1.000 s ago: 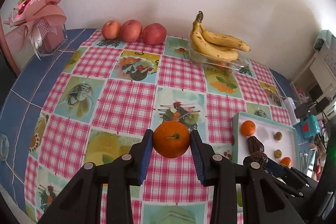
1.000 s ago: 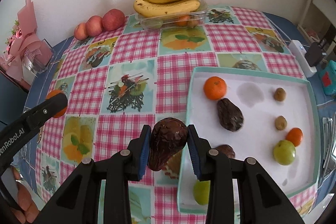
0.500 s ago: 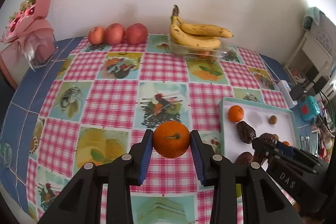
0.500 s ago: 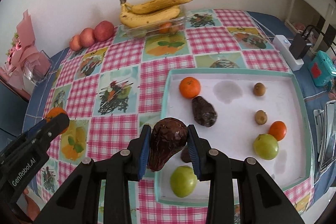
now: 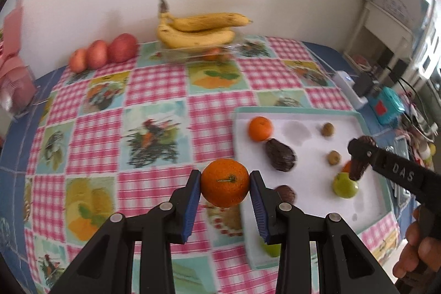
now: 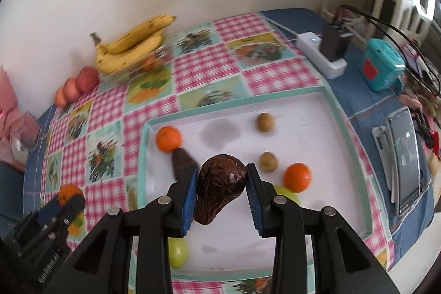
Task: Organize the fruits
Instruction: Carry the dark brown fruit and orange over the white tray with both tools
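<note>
My left gripper [image 5: 224,183] is shut on an orange [image 5: 224,183] and holds it above the checked tablecloth, just left of the white tray [image 5: 303,112]. My right gripper [image 6: 222,183] is shut on a dark brown avocado [image 6: 219,188] and holds it over the tray [image 6: 317,98]. On the tray lie two oranges [image 6: 168,139], another dark avocado [image 6: 182,160], two small brown kiwis [image 6: 265,122], and green apples [image 6: 177,250]. The right gripper shows in the left wrist view [image 5: 358,153] over the tray's right side.
Bananas [image 5: 198,29] lie on a clear container at the back by the wall, with three red apples [image 5: 104,53] to their left. A pink bouquet [image 5: 13,54] stands far left. A power strip [image 6: 322,51], a teal box [image 6: 383,65] and phones [image 6: 402,156] lie right of the tray.
Both grippers have swung right towards the tray, each still holding its fruit. The right gripper with the avocado has moved from the tray's left edge to over its middle.
</note>
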